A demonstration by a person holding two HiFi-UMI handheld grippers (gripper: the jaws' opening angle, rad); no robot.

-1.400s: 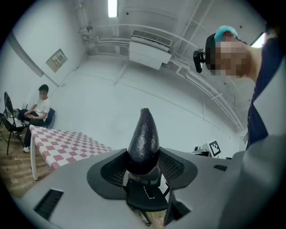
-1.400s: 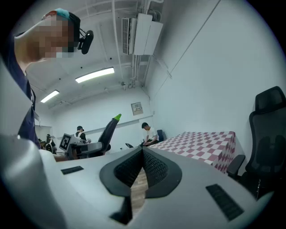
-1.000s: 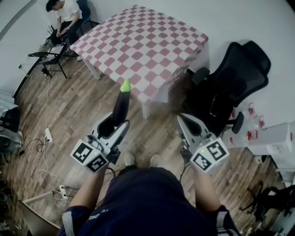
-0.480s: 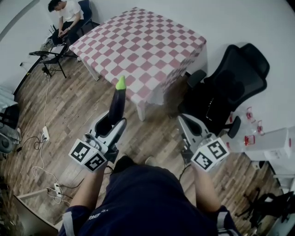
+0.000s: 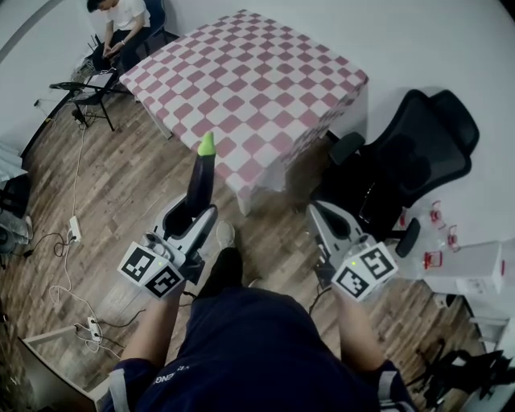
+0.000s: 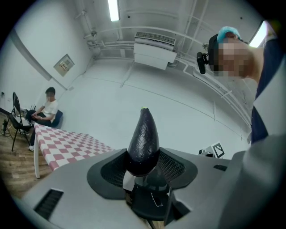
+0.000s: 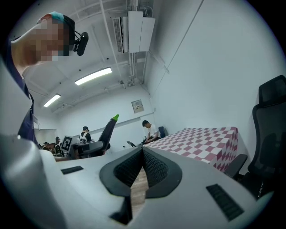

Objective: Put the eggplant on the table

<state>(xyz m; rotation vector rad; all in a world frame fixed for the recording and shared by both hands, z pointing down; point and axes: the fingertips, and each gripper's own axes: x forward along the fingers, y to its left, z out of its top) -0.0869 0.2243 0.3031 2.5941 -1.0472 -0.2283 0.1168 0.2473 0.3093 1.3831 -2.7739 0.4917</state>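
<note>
Eggplant [image 6: 143, 138]: glossy, dark purple, finely pebbled skin, tapered to a small green tip. Its fat end is clamped between the black mesh-textured pads of the left gripper [image 6: 142, 162], and it is carried in the air, not on the table. In the head view the green tip shows at the table's near edge.

Right gripper [image 7: 142, 154]: grey matte plastic shell, same ribbed black pads, clenched tip to tip with nothing between them.

Each gripper carries a marker cube [image 5: 153, 269] printed with black-and-white squares. Partial white lettering on the person's dark sleeve [image 5: 165, 376] is cut off, unreadable.

Floor [image 5: 137, 185]: wood planks, with cables. Table [image 5: 249, 72]: square, draped in a red-and-white checked cloth. A black padded office chair [image 5: 410, 153] stands just beside it. A seated person [image 5: 121, 20] is at the far corner.
</note>
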